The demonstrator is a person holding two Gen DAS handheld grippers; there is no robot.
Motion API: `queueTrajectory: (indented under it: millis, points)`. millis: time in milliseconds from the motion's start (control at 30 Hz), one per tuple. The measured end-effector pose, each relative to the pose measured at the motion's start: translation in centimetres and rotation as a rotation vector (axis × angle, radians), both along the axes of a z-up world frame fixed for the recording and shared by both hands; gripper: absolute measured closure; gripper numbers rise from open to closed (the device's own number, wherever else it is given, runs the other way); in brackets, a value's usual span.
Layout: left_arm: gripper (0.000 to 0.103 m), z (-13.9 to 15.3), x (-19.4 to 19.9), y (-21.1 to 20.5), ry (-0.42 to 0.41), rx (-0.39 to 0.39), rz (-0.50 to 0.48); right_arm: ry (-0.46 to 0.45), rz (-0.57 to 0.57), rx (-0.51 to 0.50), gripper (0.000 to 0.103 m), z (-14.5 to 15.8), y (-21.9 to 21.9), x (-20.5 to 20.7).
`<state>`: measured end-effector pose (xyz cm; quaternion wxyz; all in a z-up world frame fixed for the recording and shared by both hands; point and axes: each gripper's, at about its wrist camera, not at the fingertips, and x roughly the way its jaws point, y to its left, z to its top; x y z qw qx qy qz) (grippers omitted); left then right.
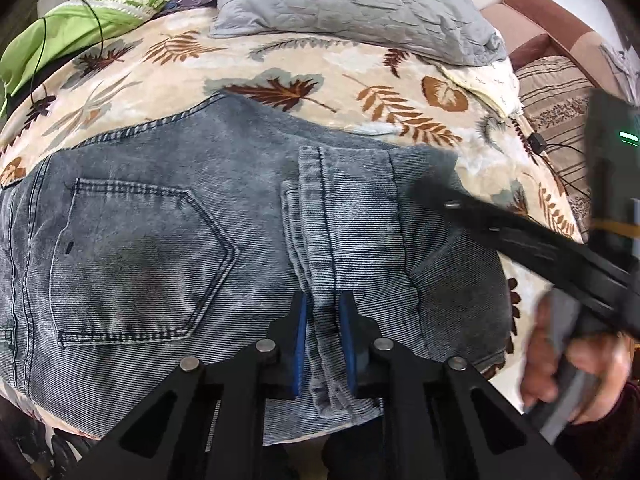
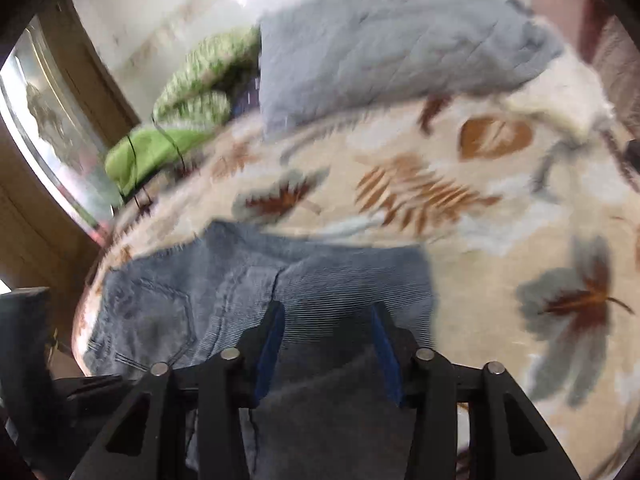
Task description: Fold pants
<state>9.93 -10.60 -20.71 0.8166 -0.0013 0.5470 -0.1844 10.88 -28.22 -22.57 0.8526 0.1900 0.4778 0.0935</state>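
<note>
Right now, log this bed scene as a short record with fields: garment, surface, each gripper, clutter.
garment: folded jeans, back pocket up
surface: leaf-print blanket
left gripper: jaws shut on a bunched fold of the jeans at the near edge
right gripper: jaws astride denim; grip unclear, picture blurred
clutter: grey pillow, green cloth at the far side
</note>
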Motion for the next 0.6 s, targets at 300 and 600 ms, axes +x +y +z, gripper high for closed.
queueTrajectory:
  millis: [300,600]
  points:
    - [0.080,0.8,-0.8,2.1,-0.031,0.022,0.035,-0.025,-0.060,0.107,0.060,-0.2,-2.2,-0.6]
    - [0.080,-1.4,-1.5,0.6,-0.030,0.155,0.002,0.037,0.017,0.018,0.060,-1.3,-0.2,-4.9]
